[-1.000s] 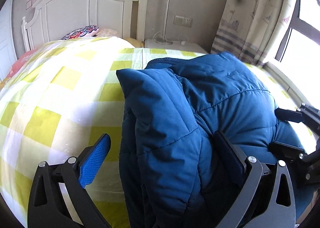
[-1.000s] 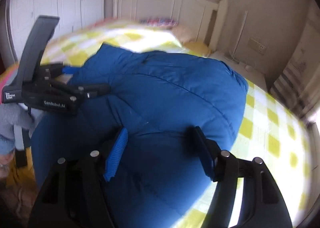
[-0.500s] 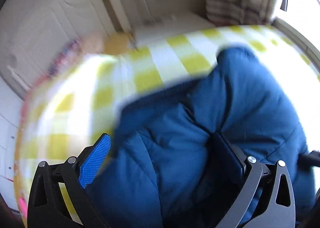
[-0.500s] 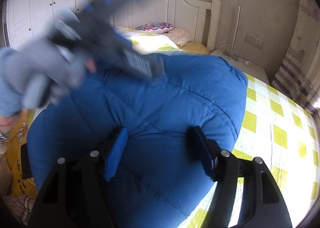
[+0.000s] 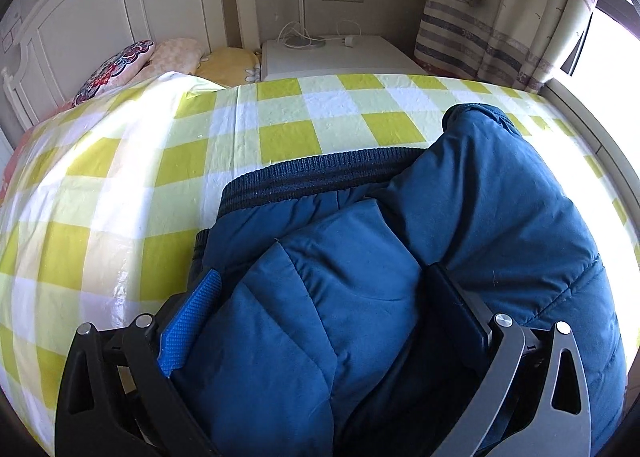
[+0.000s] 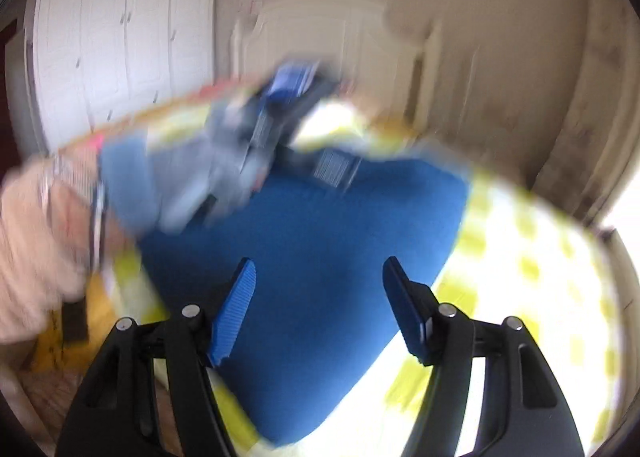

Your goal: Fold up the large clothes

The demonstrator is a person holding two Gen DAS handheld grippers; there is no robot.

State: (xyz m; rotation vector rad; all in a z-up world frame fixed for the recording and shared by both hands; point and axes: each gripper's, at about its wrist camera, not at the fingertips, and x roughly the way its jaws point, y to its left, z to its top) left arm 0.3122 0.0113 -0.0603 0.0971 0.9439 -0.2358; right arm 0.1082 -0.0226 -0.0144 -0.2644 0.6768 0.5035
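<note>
jacket point(image 5: 400, 297): one, blue, on bed point(image 5: 160, 177)
left gripper point(image 5: 320, 313): fingers clamped on jacket fold
right gripper point(image 6: 316, 305): fingers closing, nothing gripped
pillows point(image 5: 116, 71): three

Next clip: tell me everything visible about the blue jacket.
The jacket is a dark blue quilted puffer with a smooth, slightly shiny shell, stitched seams and a darker ribbed knit band along one edge. It lies bunched and partly folded on the yellow-and-white checked bedsheet. A puffy fold sits between the left gripper's fingers. In the blurred right wrist view the right gripper hangs over it, nothing pinched between its closing jaws.
</note>
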